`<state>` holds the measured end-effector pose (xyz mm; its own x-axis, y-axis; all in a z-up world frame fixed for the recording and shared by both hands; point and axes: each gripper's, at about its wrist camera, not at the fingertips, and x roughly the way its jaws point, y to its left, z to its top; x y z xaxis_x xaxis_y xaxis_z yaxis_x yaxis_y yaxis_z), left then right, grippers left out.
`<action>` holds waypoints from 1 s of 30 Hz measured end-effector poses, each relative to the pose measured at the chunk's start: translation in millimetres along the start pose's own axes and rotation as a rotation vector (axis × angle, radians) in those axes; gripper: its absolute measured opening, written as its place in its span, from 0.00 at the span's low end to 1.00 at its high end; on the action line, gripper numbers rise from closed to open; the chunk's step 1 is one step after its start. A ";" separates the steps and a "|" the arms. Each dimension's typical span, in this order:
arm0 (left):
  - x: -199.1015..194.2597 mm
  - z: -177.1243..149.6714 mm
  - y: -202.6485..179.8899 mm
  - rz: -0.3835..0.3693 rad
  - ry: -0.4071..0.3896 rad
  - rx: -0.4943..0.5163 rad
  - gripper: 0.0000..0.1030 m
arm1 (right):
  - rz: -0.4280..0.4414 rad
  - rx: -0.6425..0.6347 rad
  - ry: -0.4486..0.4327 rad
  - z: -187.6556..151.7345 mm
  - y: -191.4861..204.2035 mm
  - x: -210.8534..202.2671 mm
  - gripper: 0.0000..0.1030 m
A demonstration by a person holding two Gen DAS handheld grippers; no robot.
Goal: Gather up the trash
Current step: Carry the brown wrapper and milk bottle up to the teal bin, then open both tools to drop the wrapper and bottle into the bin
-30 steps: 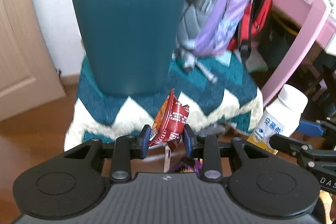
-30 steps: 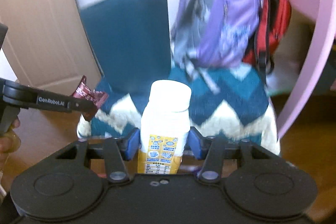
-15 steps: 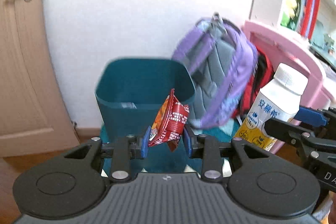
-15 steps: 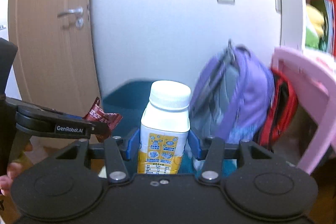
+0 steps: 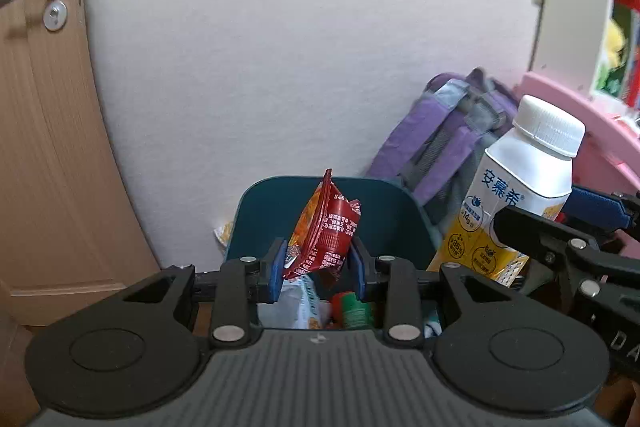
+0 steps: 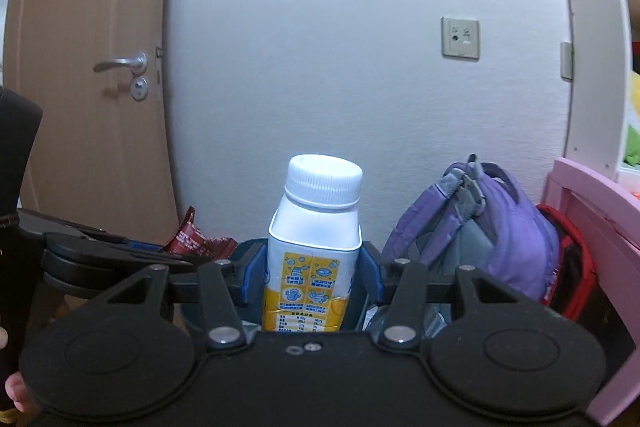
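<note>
Left wrist: bottle (image 5: 516, 203) label "安慕希", "14g"; red wrapper (image 5: 324, 231).

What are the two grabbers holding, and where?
Left gripper pinches the red snack wrapper near its bottom; right gripper clamps the yogurt drink bottle around its lower body.

Matte black left gripper (image 5: 318, 267) and right gripper (image 6: 312, 277), blue finger pads (image 5: 277, 271), silver screws, round embossed discs.

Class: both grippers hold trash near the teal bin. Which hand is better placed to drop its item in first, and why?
Left, probably. The left gripper holds the red wrapper right above the open bin. In that view the bottle in the right gripper looks off to the bin's right side.
</note>
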<state>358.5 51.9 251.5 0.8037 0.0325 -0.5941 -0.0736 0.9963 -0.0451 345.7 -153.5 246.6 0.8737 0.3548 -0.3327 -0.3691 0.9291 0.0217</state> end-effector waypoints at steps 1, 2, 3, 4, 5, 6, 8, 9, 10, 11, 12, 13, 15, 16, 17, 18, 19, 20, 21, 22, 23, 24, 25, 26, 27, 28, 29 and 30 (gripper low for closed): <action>12.3 0.6 3.5 0.008 0.014 -0.004 0.31 | 0.001 -0.008 0.009 -0.2 1.8 10.3 0.48; 21.8 0.7 6.5 0.013 0.026 -0.009 0.31 | 0.000 -0.016 0.019 -1.5 4.0 21.0 0.48; 31.1 0.1 9.4 0.017 0.038 -0.015 0.31 | -0.003 -0.023 0.030 -3.4 5.5 31.3 0.48; 43.6 0.2 12.7 0.020 0.055 -0.023 0.31 | -0.002 -0.033 0.045 -6.2 7.0 43.7 0.48; 54.4 -0.4 15.4 0.021 0.070 -0.027 0.31 | 0.003 -0.044 0.055 -9.2 8.1 54.0 0.48; 63.2 -0.8 16.2 0.024 0.082 -0.029 0.31 | 0.007 -0.059 0.063 -13.4 10.5 63.2 0.48; 82.8 -3.1 21.1 0.027 0.109 -0.033 0.31 | 0.006 -0.090 0.092 -24.6 16.3 81.6 0.48; 90.8 -5.2 22.7 0.025 0.123 -0.034 0.31 | 0.007 -0.096 0.109 -29.4 17.8 91.1 0.48; 100.3 -6.5 23.2 0.022 0.139 -0.034 0.31 | 0.013 -0.099 0.125 -34.0 18.0 99.8 0.48; 107.5 -4.7 25.9 0.021 0.152 -0.037 0.31 | 0.020 -0.105 0.140 -38.6 18.6 107.0 0.48; 115.8 -6.9 27.0 0.018 0.165 -0.038 0.31 | 0.024 -0.113 0.154 -42.3 18.9 113.6 0.48; 123.3 -9.6 26.2 0.016 0.178 -0.037 0.31 | 0.030 -0.123 0.169 -46.1 19.3 120.0 0.48; 135.1 -14.7 24.7 0.019 0.201 -0.023 0.31 | 0.043 -0.144 0.203 -54.0 20.4 131.7 0.48; 140.1 -17.5 24.2 0.023 0.212 -0.011 0.31 | 0.046 -0.153 0.218 -58.3 20.8 136.6 0.48; 144.9 -20.2 23.1 0.026 0.225 -0.001 0.31 | 0.047 -0.161 0.232 -62.7 21.6 141.2 0.48; 149.2 -21.8 22.7 0.029 0.235 0.006 0.31 | 0.049 -0.169 0.245 -65.6 22.2 145.4 0.48; 155.8 -24.0 20.8 0.031 0.248 0.014 0.31 | 0.052 -0.171 0.258 -68.5 22.2 148.9 0.48; 159.3 -26.2 19.7 0.030 0.259 0.020 0.31 | 0.052 -0.173 0.267 -71.0 22.2 151.7 0.48; 163.1 -28.9 18.2 0.027 0.270 0.027 0.31 | 0.050 -0.175 0.275 -72.7 22.3 154.0 0.48; 167.1 -30.4 16.3 0.025 0.281 0.034 0.31 | 0.053 -0.176 0.288 -74.1 22.2 156.5 0.48; 171.2 -31.0 14.0 0.020 0.292 0.039 0.31 | 0.063 -0.175 0.303 -75.4 22.1 158.3 0.48; 169.9 -30.6 13.9 -0.002 0.287 0.032 0.31 | 0.068 -0.178 0.314 -76.9 23.3 160.9 0.48; 168.8 -29.2 13.1 -0.015 0.280 0.032 0.31 | 0.065 -0.185 0.322 -78.8 24.4 162.3 0.49; 168.6 -29.1 11.4 -0.007 0.281 0.043 0.31 | 0.066 -0.173 0.327 -79.5 23.9 162.9 0.49; 169.2 -29.4 9.4 0.011 0.286 0.058 0.31 | 0.069 -0.167 0.342 -80.1 23.4 164.6 0.49; 170.1 -28.9 7.9 0.018 0.289 0.065 0.31 | 0.069 -0.161 0.350 -80.3 21.8 165.7 0.49; 170.0 -28.2 7.4 0.015 0.289 0.064 0.31 | 0.067 -0.156 0.354 -80.2 19.7 166.0 0.49; 170.2 -27.4 7.4 0.011 0.294 0.058 0.31 | 0.069 -0.156 0.356 -80.1 19.7 165.1 0.49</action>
<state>478.7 62.5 128.0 0.5971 0.0269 -0.8017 -0.0405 0.9992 0.0034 457.3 -84.9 116.6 0.6904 0.3323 -0.6426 -0.4911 0.8675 -0.0791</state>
